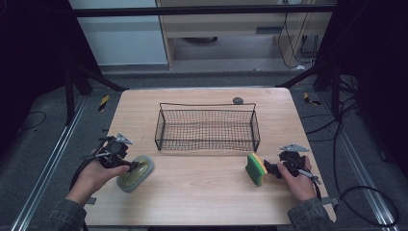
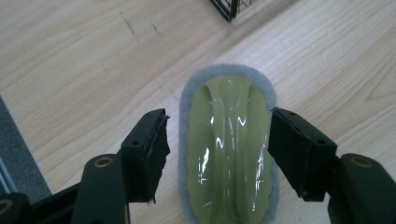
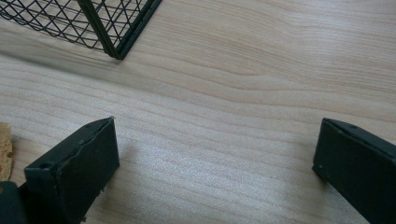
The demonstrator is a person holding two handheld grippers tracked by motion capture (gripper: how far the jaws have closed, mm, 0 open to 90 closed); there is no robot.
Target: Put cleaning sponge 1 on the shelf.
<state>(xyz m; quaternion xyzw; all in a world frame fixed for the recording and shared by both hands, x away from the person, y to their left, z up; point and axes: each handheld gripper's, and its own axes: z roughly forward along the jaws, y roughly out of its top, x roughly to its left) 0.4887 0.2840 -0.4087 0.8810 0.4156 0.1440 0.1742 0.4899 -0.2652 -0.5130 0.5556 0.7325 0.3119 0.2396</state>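
The wire basket (image 1: 207, 126) is sitting mid-table beyond both tools, and a small dark object (image 1: 237, 100), too small to identify, is lying by its far rim. Your left gripper (image 1: 134, 166) is straddling the scrubber (image 1: 136, 173) at the near left, its jaws half open, the left-hand pad clearly off it; its long axis is running along them. Your right gripper (image 1: 266, 168) is standing wide open, empty, just beside the upright sponge (image 1: 256, 169).

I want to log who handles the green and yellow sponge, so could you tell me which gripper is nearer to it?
Right. The right gripper sits just beside the sponge, jaws open. The left gripper is across the table, straddling the scrubbing pad.
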